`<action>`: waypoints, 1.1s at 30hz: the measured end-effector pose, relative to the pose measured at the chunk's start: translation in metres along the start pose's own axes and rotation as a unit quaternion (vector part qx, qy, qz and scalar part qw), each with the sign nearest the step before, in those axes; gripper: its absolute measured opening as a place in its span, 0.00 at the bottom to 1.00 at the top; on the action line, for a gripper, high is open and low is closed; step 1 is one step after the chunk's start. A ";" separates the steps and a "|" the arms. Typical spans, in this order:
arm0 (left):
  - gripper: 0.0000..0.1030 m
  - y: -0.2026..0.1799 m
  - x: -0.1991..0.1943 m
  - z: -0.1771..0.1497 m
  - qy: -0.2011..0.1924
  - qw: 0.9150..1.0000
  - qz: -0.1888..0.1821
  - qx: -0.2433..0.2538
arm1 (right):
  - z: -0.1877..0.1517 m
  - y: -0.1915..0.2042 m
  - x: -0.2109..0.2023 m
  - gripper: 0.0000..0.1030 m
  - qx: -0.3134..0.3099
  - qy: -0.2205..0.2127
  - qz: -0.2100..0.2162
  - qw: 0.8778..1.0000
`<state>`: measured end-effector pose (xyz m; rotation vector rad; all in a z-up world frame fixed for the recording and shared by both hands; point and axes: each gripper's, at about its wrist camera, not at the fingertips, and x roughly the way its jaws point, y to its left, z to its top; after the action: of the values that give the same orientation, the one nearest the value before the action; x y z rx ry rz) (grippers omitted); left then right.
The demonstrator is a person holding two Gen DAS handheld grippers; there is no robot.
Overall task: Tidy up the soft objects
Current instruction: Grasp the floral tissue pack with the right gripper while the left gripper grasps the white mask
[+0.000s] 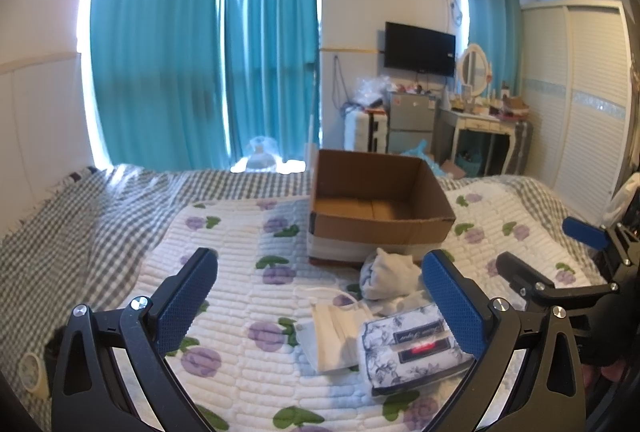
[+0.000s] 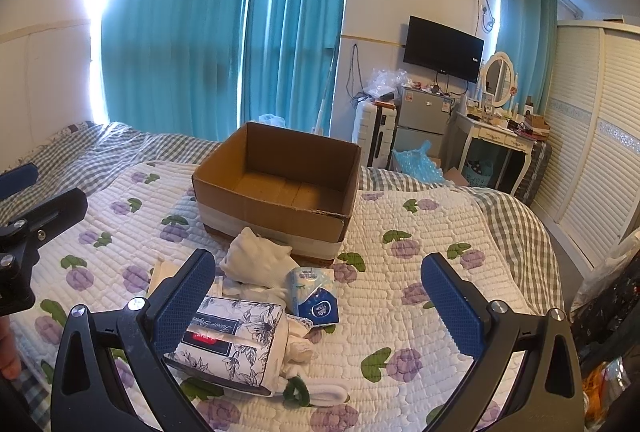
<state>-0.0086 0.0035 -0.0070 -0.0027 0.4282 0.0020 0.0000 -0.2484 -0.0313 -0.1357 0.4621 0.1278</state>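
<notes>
Quilted bed [image 2: 420,244] bears cardboard box [image 2: 280,183] mid-mattress.

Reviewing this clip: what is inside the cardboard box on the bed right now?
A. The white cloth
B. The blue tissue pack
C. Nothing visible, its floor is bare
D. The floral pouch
C: the box shows only bare cardboard floor, while the tissue pack, pouch and cloth all lie on the quilt in front of it.

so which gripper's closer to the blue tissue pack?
Right. The right gripper is open with the blue tissue pack sitting between its fingers, just ahead. The left gripper is open further left, over the face masks; its view doesn't show the pack.
</notes>
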 end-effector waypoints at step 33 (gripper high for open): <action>1.00 0.017 0.045 -0.057 0.130 0.991 0.035 -0.010 | -0.069 0.029 0.071 0.24 0.015 0.147 0.120 0.982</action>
<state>0.0082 0.0200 -0.0775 -0.0069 0.6881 0.0764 0.0286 -0.2239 -0.1278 -0.0692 0.7754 0.3413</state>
